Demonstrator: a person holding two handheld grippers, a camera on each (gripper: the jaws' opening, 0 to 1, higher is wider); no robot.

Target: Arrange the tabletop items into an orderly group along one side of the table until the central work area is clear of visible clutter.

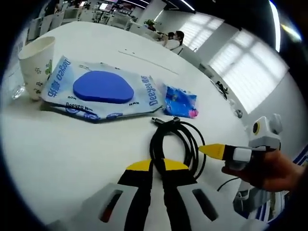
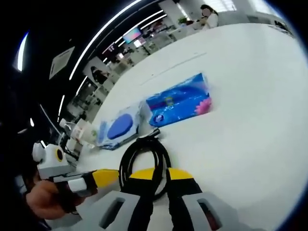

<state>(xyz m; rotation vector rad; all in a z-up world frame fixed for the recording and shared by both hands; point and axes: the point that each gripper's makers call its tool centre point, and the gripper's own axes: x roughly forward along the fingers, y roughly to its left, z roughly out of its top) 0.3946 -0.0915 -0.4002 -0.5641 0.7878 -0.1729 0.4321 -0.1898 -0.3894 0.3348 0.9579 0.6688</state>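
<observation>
Both grippers, left point(image 1: 157, 166) and right point(image 2: 160, 174), narrow-jawed at the coiled black cable point(image 1: 174, 139); grip uncertain; next, carry it beside the wipes pack point(image 1: 101, 89).

On the table point(image 1: 57, 149), the cable coil point(image 1: 175, 139) is placed nearest; beyond it are set the cup point(image 1: 38, 65), wipes pack point(image 1: 103, 89) and small packet point(image 1: 180, 102).

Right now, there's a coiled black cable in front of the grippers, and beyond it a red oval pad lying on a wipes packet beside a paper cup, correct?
Almost. The oval pad is blue, not red, as the left gripper view shows. The rest holds: the coiled black cable lies in front of the grippers, and the pad rests on the wipes packet beside the paper cup.
</observation>
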